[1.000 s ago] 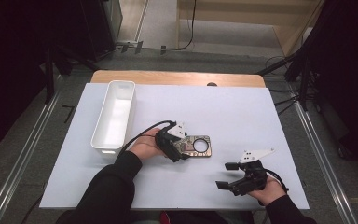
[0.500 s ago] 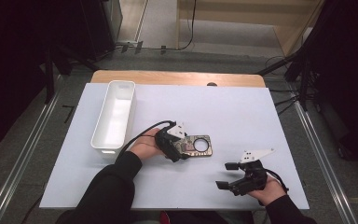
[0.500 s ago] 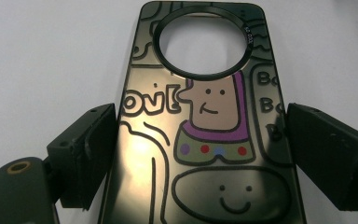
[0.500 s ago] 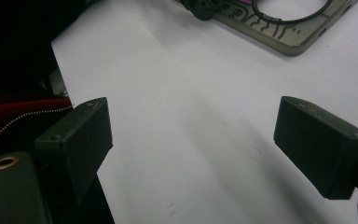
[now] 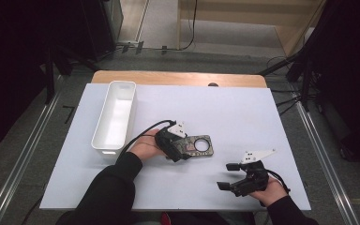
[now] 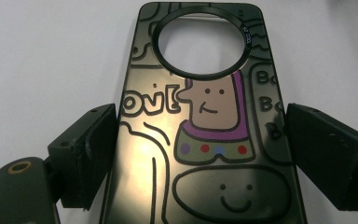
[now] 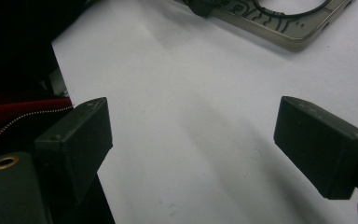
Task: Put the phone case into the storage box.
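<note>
A glossy phone case (image 6: 205,140), its printed cartoon surface catching the light, lies on the smooth, matt white sheet (image 5: 243,112) covering the wooden bench (image 5: 178,78). The left claw (image 6: 200,154) has matt black plastic jaws. Nearby stands a smooth white plastic bin (image 5: 114,117) with a faint sheen.

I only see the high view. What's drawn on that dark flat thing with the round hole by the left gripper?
Observer: A glossy dark phone case with cartoon doodles: a purple-hooded face and a smiley blob.
Operator: Is the left gripper squeezing it?
Observer: The left gripper has a jaw against each long side; the pads seem to touch.
Operator: And the right gripper?
Observer: Right gripper open, bare white tabletop between its jaws.
</note>
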Available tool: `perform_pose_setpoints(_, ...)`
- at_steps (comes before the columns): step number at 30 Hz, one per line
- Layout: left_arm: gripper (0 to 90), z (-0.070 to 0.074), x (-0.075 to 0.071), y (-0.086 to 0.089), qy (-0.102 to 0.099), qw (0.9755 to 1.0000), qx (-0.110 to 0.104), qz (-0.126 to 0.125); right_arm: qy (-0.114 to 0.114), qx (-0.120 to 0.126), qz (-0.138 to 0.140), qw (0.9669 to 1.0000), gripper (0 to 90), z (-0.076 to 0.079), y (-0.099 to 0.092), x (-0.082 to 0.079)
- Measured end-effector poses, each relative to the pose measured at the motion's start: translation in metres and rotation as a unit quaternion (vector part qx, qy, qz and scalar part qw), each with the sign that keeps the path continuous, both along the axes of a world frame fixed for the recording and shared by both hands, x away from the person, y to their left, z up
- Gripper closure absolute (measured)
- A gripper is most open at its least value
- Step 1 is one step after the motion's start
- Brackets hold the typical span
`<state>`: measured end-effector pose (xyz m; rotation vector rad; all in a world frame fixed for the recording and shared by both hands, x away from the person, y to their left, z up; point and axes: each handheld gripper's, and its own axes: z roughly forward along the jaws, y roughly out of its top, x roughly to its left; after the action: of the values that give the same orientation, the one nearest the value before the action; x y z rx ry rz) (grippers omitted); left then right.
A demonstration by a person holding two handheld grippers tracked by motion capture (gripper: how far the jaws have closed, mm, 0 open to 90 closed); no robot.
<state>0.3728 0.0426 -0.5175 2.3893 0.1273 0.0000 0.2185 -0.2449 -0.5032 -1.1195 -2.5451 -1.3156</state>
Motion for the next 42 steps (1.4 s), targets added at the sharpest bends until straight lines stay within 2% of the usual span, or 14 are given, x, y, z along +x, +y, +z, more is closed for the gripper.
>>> perform_pose_setpoints(6, 11.6, 0.002, 0.002, 0.002, 0.012, 0.9999, -0.002, 0.011, -0.001, 0.0, -0.001, 1.0, 10.3, 0.0, 0.0, 0.0)
perform_pose_setpoints(14, 11.7, 0.011, 0.002, 0.003, 0.032, 0.9987, -0.025, 0.032, -0.001, 0.001, -0.001, 1.0, 10.3, 0.0, 0.0, 0.0)
perform_pose_setpoints(17, 11.6, 0.015, 0.001, 0.003, 0.045, 0.9973, -0.04, 0.043, -0.001, 0.0, -0.001, 1.0, 10.3, 0.0, 0.0, 0.0)
perform_pose_setpoints(24, 11.6, 0.023, 0.0, 0.004, 0.061, 0.9944, -0.062, 0.06, -0.001, 0.0, -0.001, 1.0, 10.4, 0.0, 0.0, 0.0)
perform_pose_setpoints(30, 11.7, 0.029, -0.001, 0.005, 0.073, 0.9917, -0.075, 0.075, 0.0, -0.001, -0.001, 1.0, 10.3, 0.0, 0.0, 0.0)
perform_pose_setpoints(35, 11.6, 0.034, -0.003, 0.006, 0.084, 0.9884, -0.083, 0.095, 0.001, -0.001, -0.002, 1.0, 10.3, 0.0, 0.0, 0.0)
perform_pose_setpoints(39, 11.6, 0.038, -0.005, 0.006, 0.089, 0.9866, -0.091, 0.101, 0.002, -0.001, -0.002, 1.0, 10.3, 0.0, 0.0, 0.0)
perform_pose_setpoints(42, 11.6, 0.041, -0.008, 0.006, 0.078, 0.9875, -0.092, 0.101, 0.002, -0.002, -0.001, 1.0, 10.3, 0.0, 0.0, 0.0)
